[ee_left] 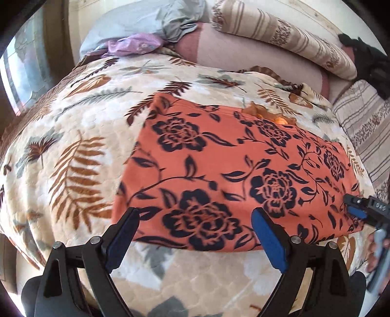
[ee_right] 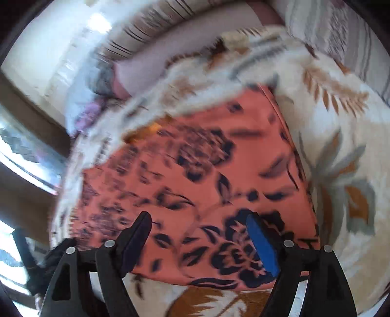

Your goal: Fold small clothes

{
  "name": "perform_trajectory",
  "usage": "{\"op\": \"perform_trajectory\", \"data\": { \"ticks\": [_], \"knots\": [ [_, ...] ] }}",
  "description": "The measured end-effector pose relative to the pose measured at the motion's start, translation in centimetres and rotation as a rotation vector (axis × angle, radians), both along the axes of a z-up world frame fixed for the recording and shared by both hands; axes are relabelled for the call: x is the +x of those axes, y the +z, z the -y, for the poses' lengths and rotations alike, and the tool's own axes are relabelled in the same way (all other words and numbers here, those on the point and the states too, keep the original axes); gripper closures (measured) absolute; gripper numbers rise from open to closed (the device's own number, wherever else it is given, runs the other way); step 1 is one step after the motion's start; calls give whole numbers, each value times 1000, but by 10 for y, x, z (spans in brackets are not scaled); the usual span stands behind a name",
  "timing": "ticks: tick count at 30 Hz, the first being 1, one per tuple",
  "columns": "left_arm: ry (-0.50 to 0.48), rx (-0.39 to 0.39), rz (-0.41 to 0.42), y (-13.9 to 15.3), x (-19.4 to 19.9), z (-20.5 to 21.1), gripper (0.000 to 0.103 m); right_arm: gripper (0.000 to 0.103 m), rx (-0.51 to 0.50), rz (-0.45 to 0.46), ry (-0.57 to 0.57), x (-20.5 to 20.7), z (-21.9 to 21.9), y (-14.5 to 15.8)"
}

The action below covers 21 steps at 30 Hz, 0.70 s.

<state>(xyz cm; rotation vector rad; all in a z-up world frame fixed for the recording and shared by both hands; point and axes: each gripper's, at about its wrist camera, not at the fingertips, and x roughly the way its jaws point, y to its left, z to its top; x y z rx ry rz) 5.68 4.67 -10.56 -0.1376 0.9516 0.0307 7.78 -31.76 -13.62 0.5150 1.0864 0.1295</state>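
An orange garment with dark navy flowers (ee_left: 219, 165) lies flat in a rough rectangle on a cream blanket with brown and grey leaves (ee_left: 80, 136). My left gripper (ee_left: 195, 217) is open and empty, its fingers just above the garment's near edge, toward its left corner. My right gripper (ee_right: 198, 219) is open and empty over the garment's near right part (ee_right: 195, 175); that view is motion-blurred. The right gripper also shows in the left wrist view (ee_left: 360, 207) at the garment's right corner.
Striped pillows (ee_left: 280, 36) and a pinkish bolster (ee_left: 243, 56) lie behind the blanket. A grey-blue cloth (ee_left: 146, 22) and a purple cloth (ee_left: 134, 45) sit at the back left. A window (ee_left: 22, 73) is on the left.
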Motion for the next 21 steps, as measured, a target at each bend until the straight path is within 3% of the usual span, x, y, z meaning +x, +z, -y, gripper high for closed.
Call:
{"op": "perform_trajectory", "data": {
  "ticks": [1,3,6,8,9,11,16,18,19,20,21],
  "knots": [
    [6,-8,5,1,-3,-6,10,21,-11,42,-30,-5,-2,9],
    [19,-7,19,1,-6,-15,10,21,-18,24,-39,-7,-10,21],
    [38,-25,14,-1,-8,-27,10,21,-47,81,-29,-10,-17,37],
    [48,-61,16,-2,-9,-35,10,19,-84,22,-41,-5,-14,22],
    [52,-89,8,-4,-8,-40,10,19,-83,-32,-44,-1,-10,9],
    [96,-160,-18,-10,-8,-57,10,19,-90,11,-42,-4,-10,9],
    [253,-395,-96,-38,-5,-107,11,17,-131,19,-3,-3,-16,8],
    [251,-431,-85,-39,-4,-111,12,15,-120,27,0,-3,-15,8],
    [224,-403,-92,-38,-2,-108,46,13,-120,29,3,-3,-15,8],
    [194,-368,-107,-37,1,-105,86,12,-120,33,8,-3,-16,7],
    [171,-385,-143,-38,5,-105,97,11,-124,33,13,-4,-16,9]
  ]
}}
